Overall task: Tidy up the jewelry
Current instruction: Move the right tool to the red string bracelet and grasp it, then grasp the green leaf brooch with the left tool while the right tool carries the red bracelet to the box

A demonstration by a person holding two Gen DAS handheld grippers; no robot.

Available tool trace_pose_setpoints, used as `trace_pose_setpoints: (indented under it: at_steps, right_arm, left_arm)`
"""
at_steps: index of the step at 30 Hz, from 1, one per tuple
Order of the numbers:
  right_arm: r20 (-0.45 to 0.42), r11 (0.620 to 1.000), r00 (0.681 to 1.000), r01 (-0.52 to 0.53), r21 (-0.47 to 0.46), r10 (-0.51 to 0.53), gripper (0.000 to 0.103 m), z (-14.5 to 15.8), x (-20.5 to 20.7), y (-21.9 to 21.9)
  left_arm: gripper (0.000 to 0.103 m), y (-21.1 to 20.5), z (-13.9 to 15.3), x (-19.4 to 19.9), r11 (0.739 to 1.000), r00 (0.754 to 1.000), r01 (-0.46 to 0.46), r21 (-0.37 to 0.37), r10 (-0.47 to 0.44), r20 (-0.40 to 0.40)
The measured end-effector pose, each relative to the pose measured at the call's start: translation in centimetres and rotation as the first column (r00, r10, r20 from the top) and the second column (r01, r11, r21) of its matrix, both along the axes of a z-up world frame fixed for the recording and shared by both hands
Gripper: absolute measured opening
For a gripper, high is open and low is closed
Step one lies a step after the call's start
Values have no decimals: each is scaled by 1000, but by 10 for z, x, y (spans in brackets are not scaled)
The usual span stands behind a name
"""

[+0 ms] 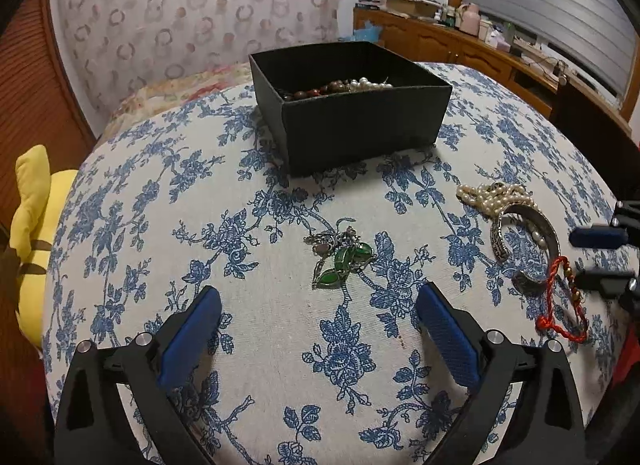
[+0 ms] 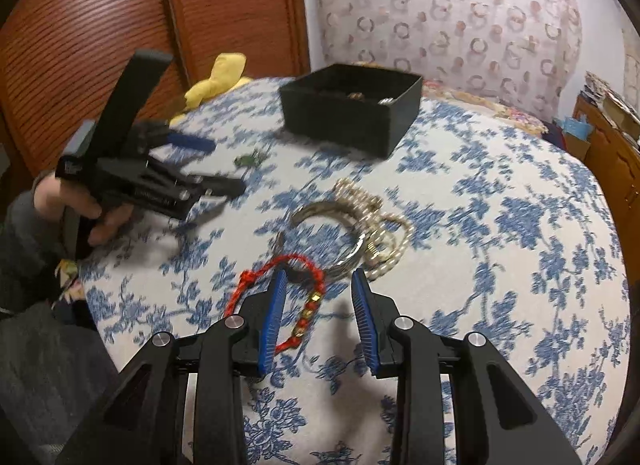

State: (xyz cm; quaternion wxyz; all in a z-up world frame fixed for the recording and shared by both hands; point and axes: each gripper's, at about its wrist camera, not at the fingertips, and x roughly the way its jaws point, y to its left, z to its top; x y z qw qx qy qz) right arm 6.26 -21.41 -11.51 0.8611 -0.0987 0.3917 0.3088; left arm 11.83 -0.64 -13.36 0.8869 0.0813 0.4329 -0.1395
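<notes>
Partly sorted: beads, pearls already in box (image 1: 360, 121). Left on worktop (image 1: 248, 329): pendant (image 1: 340, 257), pearl strand (image 1: 496, 195), bangle (image 1: 524, 245), red cord (image 2: 288, 297). Left tool (image 1: 318, 305) wide open, empty, before pendant. Right tool (image 2: 318, 285) part-open over red cord, not gripping.

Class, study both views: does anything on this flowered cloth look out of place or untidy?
Yes. Several pieces lie loose outside the black box: a green pendant necklace alone mid-cloth, and a tangled heap of pearl strand, silver cuff and red cord bracelet.
</notes>
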Motion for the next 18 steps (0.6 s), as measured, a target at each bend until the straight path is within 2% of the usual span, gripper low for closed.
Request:
trace_pose_setpoints:
  at_steps: [3, 5, 7, 18]
  right_arm:
    - [-4, 999, 1000, -24, -40, 24, 26, -6, -1, 8]
    - [12, 997, 1000, -28, -75, 29, 14, -10, -2, 13]
    - [24, 997, 999, -24, -78, 26, 10, -11, -2, 13]
    - [39, 999, 999, -13, -32, 14, 9, -14, -1, 7]
  left_arm:
    - [95, -1, 0, 0, 1000, 1000, 0, 1, 0, 0]
    - [95, -1, 0, 0, 1000, 1000, 0, 2, 0, 0]
    - [96, -1, 0, 0, 1000, 1000, 0, 1, 0, 0]
    - [96, -2, -1, 1, 1000, 1000, 0, 2, 0, 0]
